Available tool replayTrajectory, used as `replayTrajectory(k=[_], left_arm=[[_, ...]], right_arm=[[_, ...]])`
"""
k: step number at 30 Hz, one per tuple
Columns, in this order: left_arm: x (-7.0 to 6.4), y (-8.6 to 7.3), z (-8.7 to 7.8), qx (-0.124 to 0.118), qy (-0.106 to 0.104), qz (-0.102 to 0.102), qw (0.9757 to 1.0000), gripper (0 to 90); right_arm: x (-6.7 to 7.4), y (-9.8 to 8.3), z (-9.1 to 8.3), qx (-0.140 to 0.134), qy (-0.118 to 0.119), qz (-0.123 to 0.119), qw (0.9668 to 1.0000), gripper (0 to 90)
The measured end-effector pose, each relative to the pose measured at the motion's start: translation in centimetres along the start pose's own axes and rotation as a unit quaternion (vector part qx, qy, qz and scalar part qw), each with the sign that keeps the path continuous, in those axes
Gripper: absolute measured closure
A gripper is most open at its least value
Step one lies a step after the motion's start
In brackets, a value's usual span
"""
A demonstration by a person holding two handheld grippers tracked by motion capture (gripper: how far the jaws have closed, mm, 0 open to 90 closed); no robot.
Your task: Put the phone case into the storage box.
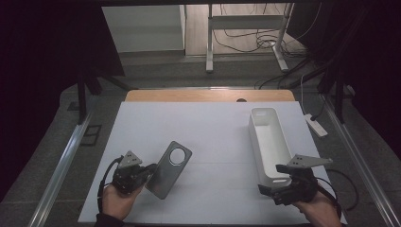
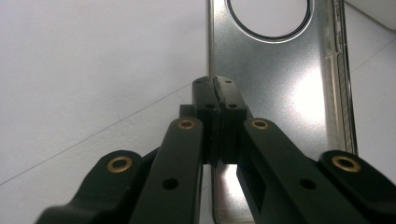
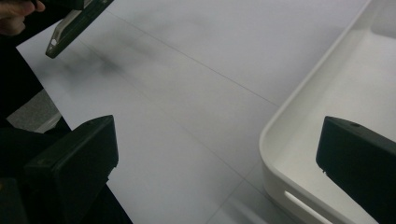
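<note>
A grey metal plate (image 1: 170,170) with a round hole near its far end is held tilted above the white table sheet (image 1: 213,127) at the front left. My left gripper (image 1: 150,171) is shut on the plate's near edge. In the left gripper view the plate (image 2: 280,79) rises ahead and the closed left gripper (image 2: 215,88) pinches its left rim. My right gripper (image 1: 273,178) stands open at the front right, just off the near end of a long white tray (image 1: 257,142). In the right gripper view the right gripper (image 3: 215,154) has nothing between its jaws, the tray's rim (image 3: 299,107) lies ahead at the right, and the plate (image 3: 70,30) shows far off.
The tray is empty and runs front to back along the right side of the sheet. A wooden strip (image 1: 208,96) borders the table's far edge. A white power strip (image 1: 316,125) and cables lie on the floor at the right, with metal rails along both sides.
</note>
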State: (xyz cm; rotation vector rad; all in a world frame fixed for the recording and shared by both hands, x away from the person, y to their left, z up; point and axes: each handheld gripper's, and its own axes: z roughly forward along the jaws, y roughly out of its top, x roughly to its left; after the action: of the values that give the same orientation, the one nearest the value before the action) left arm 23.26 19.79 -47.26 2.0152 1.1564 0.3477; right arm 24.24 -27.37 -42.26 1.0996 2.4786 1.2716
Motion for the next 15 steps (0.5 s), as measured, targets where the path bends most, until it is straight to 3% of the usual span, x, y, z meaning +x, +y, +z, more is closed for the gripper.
replayTrajectory(k=[15], left_arm=[[-0.6, 0.8, 0.3, -0.001, -0.007, 0.006, 1.0, 88.8]], right_arm=[[0.2, 1.3, 2.0, 0.003, 0.024, -0.011, 0.9996, 0.0]])
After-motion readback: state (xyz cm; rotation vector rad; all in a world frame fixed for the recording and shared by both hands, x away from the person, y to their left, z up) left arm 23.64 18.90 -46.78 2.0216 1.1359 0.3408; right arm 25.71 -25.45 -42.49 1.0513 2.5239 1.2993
